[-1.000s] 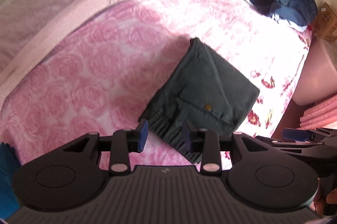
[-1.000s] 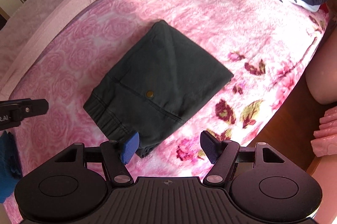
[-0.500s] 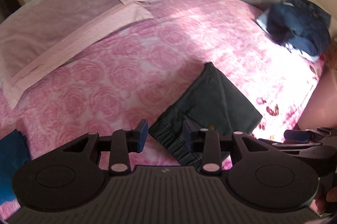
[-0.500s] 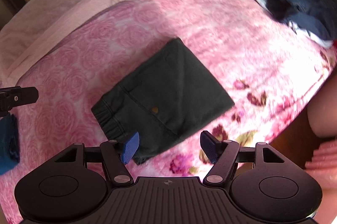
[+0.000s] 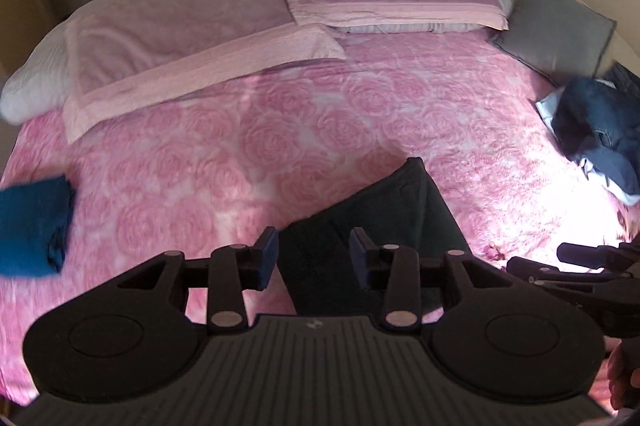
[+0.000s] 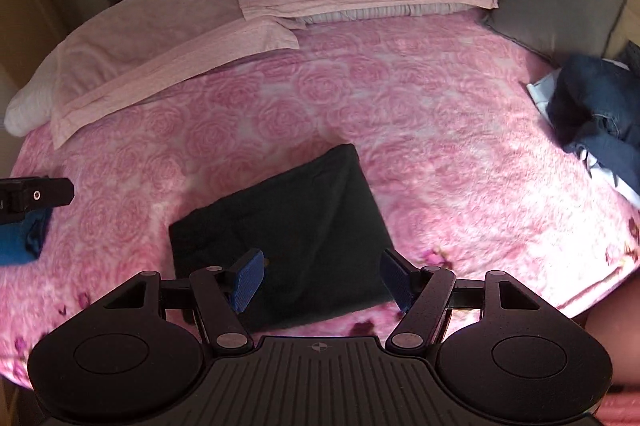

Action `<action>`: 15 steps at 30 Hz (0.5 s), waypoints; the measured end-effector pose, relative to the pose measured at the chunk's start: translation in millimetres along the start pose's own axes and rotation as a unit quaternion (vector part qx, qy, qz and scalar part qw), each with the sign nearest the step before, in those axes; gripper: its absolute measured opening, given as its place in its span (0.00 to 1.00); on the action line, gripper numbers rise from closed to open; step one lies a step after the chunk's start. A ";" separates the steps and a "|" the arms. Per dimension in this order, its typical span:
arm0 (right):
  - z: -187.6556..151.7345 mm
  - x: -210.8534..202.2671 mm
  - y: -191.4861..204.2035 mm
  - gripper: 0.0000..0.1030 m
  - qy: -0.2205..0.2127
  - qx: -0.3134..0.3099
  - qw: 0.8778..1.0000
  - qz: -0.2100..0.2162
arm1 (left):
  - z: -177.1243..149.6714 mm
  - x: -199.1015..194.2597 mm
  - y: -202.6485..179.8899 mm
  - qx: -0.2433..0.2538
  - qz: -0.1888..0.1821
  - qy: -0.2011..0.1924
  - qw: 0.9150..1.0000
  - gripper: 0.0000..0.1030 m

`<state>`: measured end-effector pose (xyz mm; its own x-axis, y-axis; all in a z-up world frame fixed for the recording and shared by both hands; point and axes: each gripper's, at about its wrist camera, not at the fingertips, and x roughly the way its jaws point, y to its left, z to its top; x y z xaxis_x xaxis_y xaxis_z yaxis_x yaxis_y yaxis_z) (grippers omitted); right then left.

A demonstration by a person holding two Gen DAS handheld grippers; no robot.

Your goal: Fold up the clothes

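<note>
We hold both grippers above the folded dark green trousers (image 6: 280, 226), which lie flat on the pink rose-patterned bedspread (image 6: 400, 113). Our left gripper (image 5: 314, 258) is opening, empty; our right gripper (image 6: 320, 280) stands spread, empty, free for the heaped blue jeans (image 6: 600, 105).

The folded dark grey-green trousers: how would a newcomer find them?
Start at the pink rose-patterned bedspread. The folded dark grey-green trousers lie flat near its front edge, below the open right gripper. Unlike the heaped blue jeans far right and the folded teal cloth far left, they form a neat dark rectangle.
</note>
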<state>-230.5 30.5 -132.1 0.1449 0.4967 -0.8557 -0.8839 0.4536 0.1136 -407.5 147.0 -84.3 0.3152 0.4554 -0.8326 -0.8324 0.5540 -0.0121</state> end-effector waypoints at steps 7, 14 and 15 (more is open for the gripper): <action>-22.6 3.0 -2.7 0.66 0.026 -0.041 0.998 0.038 | -37.5 -17.7 -6.7 -0.024 0.029 0.016 0.999 0.34; -34.1 -14.5 9.1 0.66 0.007 -0.044 0.998 0.046 | -42.5 -37.0 2.0 -0.013 0.023 -0.006 1.000 0.35; -35.0 -16.6 11.0 0.66 0.004 -0.041 0.998 0.044 | -44.1 -38.6 5.4 -0.012 0.021 -0.006 1.000 0.35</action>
<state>-258.3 1.4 -134.4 0.0622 0.5249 -0.8489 -0.9268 0.3461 0.1461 -444.2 101.7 -76.7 0.2854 0.4856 -0.8263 -0.8556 0.5176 0.0087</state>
